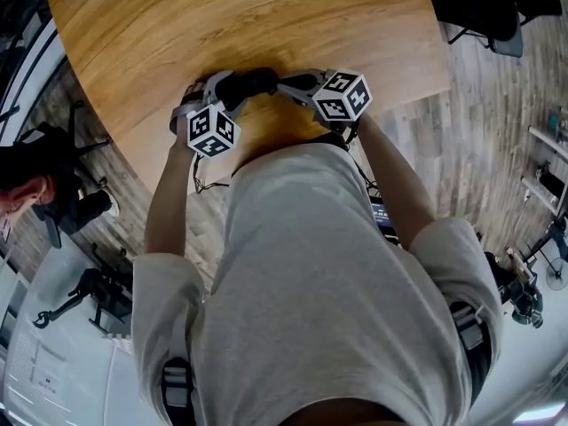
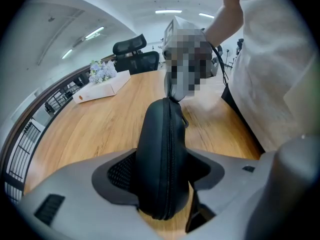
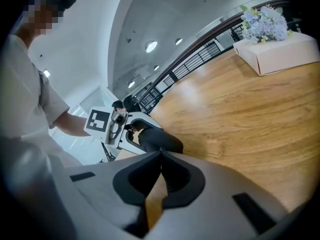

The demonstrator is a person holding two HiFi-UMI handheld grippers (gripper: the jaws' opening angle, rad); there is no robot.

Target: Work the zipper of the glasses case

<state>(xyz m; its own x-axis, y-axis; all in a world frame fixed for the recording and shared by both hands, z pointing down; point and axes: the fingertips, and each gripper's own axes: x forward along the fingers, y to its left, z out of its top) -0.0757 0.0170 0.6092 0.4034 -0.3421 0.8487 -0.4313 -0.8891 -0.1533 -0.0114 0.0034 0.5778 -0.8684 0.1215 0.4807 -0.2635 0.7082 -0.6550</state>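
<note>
The round wooden table (image 1: 266, 25) fills the upper half of the head view. The person stands at its near edge in a pale short-sleeved shirt (image 1: 319, 282). Both bare forearms reach forward and bend inward, so the two grippers meet at the centre of the frame, just over the table's rim.

The left gripper (image 2: 161, 184) tilts steeply downward. Its jaws stand wide and clamp the black glasses case (image 2: 162, 144) by its two broad sides. The case stands on end between the pads, above the wood, with its zipper (image 2: 170, 154) running up the middle toward the camera.

The right gripper (image 3: 161, 154) comes in from the right of the head view at a flatter angle. Its jaws are pressed tight together, and their tips touch the far, upper end of the case. Whether they pinch the slider there cannot be told. A small dark tab (image 2: 185, 120) hangs on the case's right side, just below that end.
</note>
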